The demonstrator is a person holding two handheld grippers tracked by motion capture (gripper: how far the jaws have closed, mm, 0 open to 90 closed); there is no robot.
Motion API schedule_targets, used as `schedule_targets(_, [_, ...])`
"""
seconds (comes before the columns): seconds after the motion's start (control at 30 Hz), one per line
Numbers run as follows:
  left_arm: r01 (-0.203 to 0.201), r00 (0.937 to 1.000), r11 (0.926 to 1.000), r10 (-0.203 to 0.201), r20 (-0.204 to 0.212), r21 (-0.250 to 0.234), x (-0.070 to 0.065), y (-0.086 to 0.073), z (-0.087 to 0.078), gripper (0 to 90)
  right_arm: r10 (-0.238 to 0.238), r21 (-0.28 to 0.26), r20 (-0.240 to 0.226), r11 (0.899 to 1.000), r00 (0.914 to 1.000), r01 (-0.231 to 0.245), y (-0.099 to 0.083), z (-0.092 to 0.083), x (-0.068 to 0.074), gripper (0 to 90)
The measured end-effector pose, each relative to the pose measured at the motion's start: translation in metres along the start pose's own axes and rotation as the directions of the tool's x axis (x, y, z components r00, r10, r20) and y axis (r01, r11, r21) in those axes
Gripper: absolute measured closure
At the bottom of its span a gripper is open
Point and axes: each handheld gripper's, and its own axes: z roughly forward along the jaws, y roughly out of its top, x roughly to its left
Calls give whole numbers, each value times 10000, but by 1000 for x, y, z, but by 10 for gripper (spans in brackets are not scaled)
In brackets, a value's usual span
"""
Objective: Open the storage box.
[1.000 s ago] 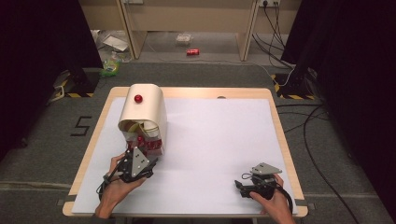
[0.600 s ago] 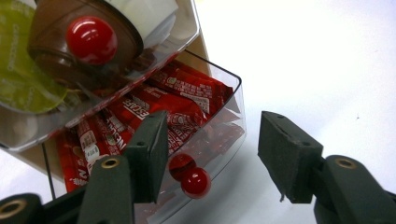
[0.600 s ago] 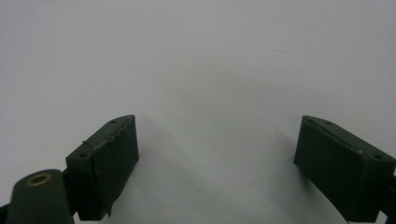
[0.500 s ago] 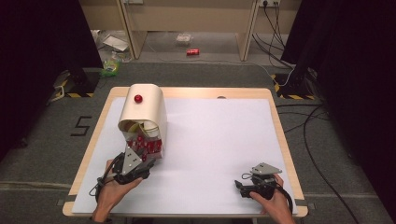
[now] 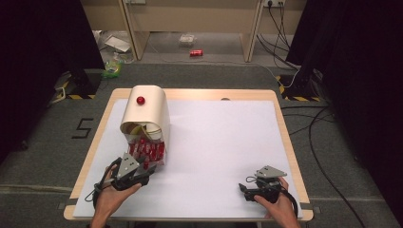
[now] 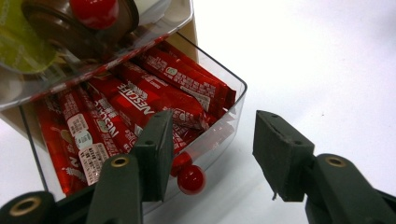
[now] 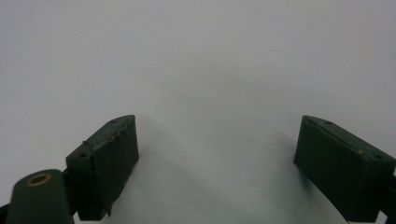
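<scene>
Pulled out from under the beige cabinet (image 5: 145, 111), the clear drawer (image 6: 219, 112) now juts further toward the person than a second ago, and the left gripper (image 5: 142, 170) has drawn back with it. Its jaws have just been closing, yet they stand released around the drawer's red knob (image 6: 190, 178), one pad beside the knob and the other well clear of it, nothing pinched. Red coffee sachets (image 6: 154, 100) fill the drawer to its rim. The right gripper (image 5: 247, 190) rests spread wide on the white table (image 5: 228, 137), holding nothing. A further tug could slide the drawer right out, or drag the light cabinet, since nothing steadies it. Open surface lies to the right; the near table edge sits close behind both hands.
</scene>
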Motion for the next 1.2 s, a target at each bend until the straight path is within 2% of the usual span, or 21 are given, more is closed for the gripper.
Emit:
schedule_targets(0.4, [537,9984,9985,-539,161,141,-1,-2,-5,507,-1,-2,-2,10000,10000,1,0,0,0,137])
schedule_targets(0.6, [804,9960,9965,-812,376,218,-1,-4,-7,513,-1,-2,-3,10000,10000,1,0,0,0,137])
schedule_targets(0.83, [847,9954,9956,-864,409,409,-4,-9,-5,496,-1,-4,-5,10000,10000,1,0,0,0,137])
schedule_targets(1.1, [887,9931,9925,-947,697,842,-7,-17,-5,518,-3,-4,-2,10000,10000,3,0,0,0,137])
schedule_targets(1.2, [947,9913,9920,-1017,839,832,-8,-19,-6,524,-2,-5,-4,10000,10000,2,0,0,0,137])
